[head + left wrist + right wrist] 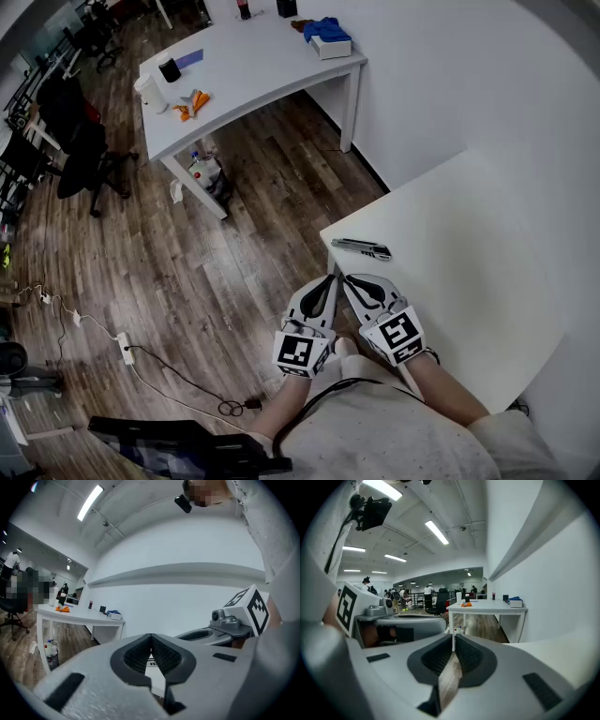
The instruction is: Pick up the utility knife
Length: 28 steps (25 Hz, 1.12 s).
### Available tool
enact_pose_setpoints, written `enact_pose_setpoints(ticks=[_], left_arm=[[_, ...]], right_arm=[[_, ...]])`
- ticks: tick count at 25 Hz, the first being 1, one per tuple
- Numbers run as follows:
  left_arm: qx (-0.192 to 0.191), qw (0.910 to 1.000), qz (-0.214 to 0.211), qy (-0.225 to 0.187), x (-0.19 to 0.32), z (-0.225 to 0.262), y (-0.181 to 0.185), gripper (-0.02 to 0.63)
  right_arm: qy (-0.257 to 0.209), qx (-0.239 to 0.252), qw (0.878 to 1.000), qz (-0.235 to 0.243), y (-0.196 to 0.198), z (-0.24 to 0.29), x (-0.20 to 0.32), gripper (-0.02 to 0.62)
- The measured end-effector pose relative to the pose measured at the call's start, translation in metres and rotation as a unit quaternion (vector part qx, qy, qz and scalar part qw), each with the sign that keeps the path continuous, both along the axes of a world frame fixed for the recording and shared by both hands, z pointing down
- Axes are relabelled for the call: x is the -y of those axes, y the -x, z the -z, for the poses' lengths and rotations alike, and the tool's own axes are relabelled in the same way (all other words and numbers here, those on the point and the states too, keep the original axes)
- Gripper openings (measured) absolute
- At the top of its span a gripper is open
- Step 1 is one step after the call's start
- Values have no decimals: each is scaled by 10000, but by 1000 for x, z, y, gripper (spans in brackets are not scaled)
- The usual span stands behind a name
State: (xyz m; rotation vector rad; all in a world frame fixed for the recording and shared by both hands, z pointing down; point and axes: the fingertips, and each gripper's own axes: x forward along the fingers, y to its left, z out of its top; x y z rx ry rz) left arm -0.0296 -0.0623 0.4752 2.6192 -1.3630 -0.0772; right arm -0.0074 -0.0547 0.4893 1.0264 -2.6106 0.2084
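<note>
Utility knife [361, 247]: flat on white worktop [469, 272], near its corner; left claw [330, 279], right claw [350, 279] both closed, empty, near it

White tabletop [469, 281] with bare surface on every side of the utility knife [361, 247], which lies near its left edge. The left claw [328, 279] and right claw [351, 279], both closed, hover side by side at the near corner. Only bare surface lies between them and the knife. A white wall [441, 84] rises behind the far edge. Open wood floor [234, 262] lies to the left.
</note>
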Motion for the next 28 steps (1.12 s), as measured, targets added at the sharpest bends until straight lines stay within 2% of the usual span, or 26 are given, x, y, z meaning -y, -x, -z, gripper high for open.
enact_pose_setpoints(ticks=[8,9,11,17,21,28], left_arm=[[77,9999,26,110,10,-18,-10,6],[84,9999,42,126,10,-21,-11,6],[92,9998,105,163,12,-25,-9,6],[104,9994,231,236,18,-36,-8,6],[125,9990,273,332,17,-46,-6,6],[142,9987,278,395,14,-53,-3,6]], right_arm=[[10,-608,9976,319,-20,-19,34,11],[35,-721,9966,394,-23,-22,38,20],[113,-925,9940,563,-27,-30,48,83],[165,-1807,9770,1116,-43,-56,70,159],[324,-2059,9688,1341,-49,-74,79,190],[723,-2197,9553,1844,-44,-93,85,194]])
